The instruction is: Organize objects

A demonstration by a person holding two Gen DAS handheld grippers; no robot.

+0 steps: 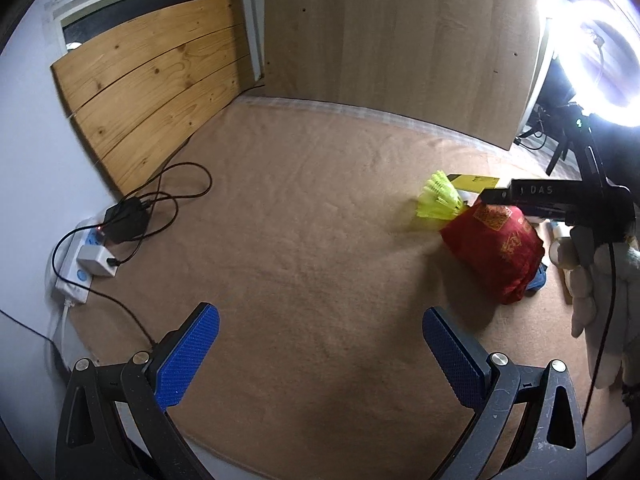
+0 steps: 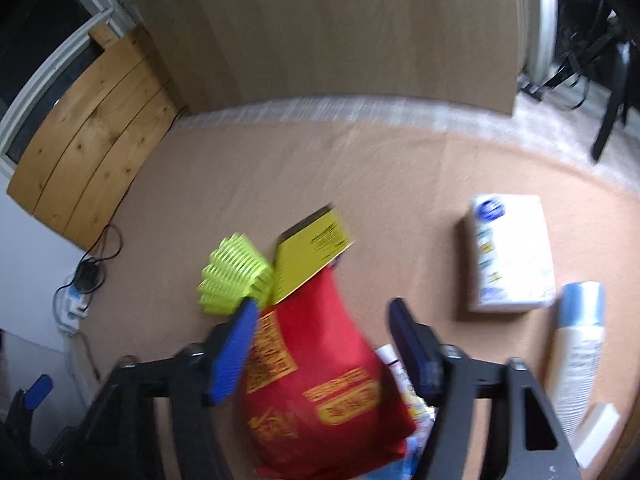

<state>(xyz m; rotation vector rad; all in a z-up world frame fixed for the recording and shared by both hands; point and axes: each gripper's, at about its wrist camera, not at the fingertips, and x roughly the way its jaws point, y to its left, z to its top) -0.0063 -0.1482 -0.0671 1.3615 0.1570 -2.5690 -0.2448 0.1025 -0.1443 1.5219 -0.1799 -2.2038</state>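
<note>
A red bag (image 2: 320, 368) with yellow print stands on the tan cloth (image 2: 360, 184), between the blue fingers of my right gripper (image 2: 322, 304). The left pad (image 2: 236, 348) lies against the bag's side. The right pad (image 2: 412, 344) stands a little apart from it, so the gripper is open. A neon yellow-green ribbed thing (image 2: 232, 276) and a yellow card (image 2: 312, 252) lie just beyond the bag. In the left wrist view the red bag (image 1: 496, 248) sits at the right under the other tool's black frame (image 1: 560, 200) and a gloved hand (image 1: 588, 276). My left gripper (image 1: 320, 320) is open over bare cloth.
A white tissue pack (image 2: 512, 252), a white bottle with a blue cap (image 2: 580, 344) and a small tube (image 2: 394, 360) lie right of the bag. A power strip with chargers and cables (image 1: 88, 256) sits far left. Wooden boards (image 1: 152, 84) and a ring light (image 1: 608, 60) border the cloth.
</note>
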